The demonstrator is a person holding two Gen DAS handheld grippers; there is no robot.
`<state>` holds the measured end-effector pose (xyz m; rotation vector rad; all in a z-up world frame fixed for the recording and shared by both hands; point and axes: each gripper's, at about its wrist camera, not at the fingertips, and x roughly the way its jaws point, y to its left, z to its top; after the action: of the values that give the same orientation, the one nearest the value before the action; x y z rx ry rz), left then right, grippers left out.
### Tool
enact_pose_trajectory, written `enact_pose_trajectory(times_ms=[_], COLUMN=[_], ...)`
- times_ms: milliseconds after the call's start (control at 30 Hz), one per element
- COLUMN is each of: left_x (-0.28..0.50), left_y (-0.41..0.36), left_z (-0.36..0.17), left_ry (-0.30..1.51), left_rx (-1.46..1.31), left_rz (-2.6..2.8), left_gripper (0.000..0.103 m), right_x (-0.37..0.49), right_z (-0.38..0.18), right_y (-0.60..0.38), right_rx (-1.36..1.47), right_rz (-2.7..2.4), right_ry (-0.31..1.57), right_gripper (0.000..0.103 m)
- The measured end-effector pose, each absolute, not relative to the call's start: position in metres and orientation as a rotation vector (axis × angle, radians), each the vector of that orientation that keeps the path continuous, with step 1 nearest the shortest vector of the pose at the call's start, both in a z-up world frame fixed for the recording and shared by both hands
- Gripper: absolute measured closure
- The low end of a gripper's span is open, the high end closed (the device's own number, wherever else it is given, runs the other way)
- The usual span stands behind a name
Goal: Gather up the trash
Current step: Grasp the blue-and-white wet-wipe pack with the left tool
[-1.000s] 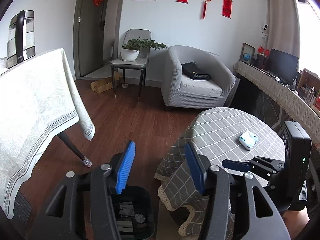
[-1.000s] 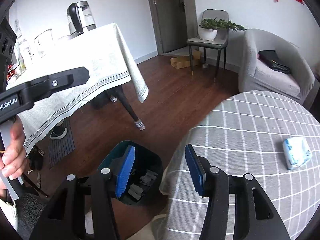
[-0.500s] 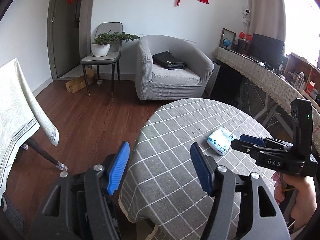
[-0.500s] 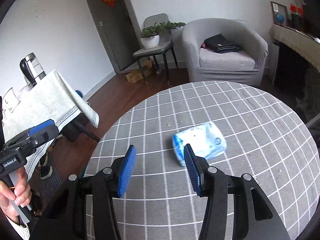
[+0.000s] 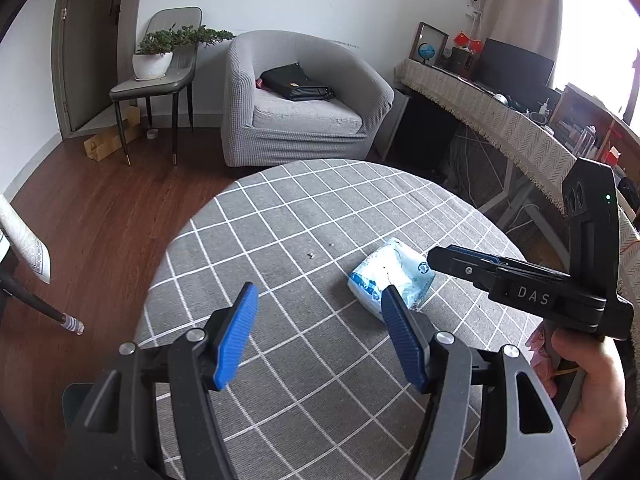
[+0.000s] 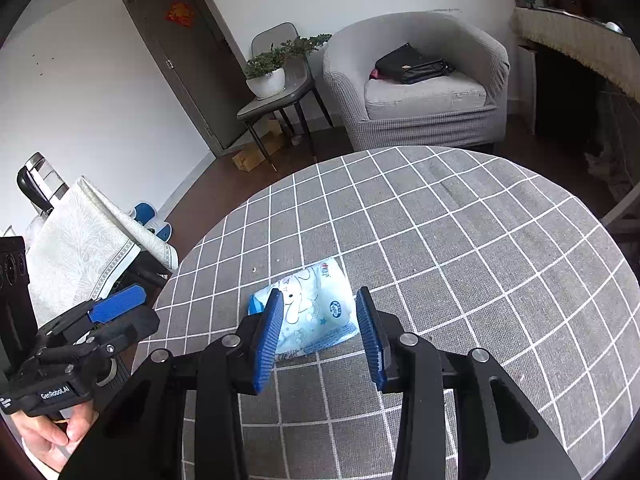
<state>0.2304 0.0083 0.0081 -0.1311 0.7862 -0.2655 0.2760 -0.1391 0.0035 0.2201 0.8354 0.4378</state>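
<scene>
The right gripper (image 6: 320,336), jaws apart, is straddling a tissue pack (image 6: 310,314) on the checked table (image 6: 480,260); the left gripper (image 5: 316,336) is hovering wide open.

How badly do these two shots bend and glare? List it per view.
Left wrist view: window at upper right is blown out white; round table bulges under fisheye; dark vignette in the corners. Right wrist view: even light, no glare; tissue pack sharp between the open right tool; door frame leans.
</scene>
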Motion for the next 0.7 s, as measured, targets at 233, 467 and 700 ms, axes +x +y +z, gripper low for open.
enact_pose_trajectory(times_ms=[233, 467, 700], left_x=[0.258, 0.277, 0.283], left_y=[-0.006, -0.019, -0.025], left_z=[-0.012, -0.024, -0.031], left_ry=[0.84, 0.887, 0.91], left_rx=[-0.171, -0.2, -0.246], left_rz=[-0.298, -0.326, -0.351], left_gripper=[0.045, 0.068, 0.082], right_x=[0.293, 0.302, 0.303], right_z=[-0.008, -0.018, -0.021], right_y=[-0.147, -0.142, -0.143], right_rx=[0.26, 0.268, 0.292], right_rz=[0.471, 0.516, 0.539], right_ry=[0.891, 0.934, 0.943], right_gripper=[0.07, 0.084, 0.088])
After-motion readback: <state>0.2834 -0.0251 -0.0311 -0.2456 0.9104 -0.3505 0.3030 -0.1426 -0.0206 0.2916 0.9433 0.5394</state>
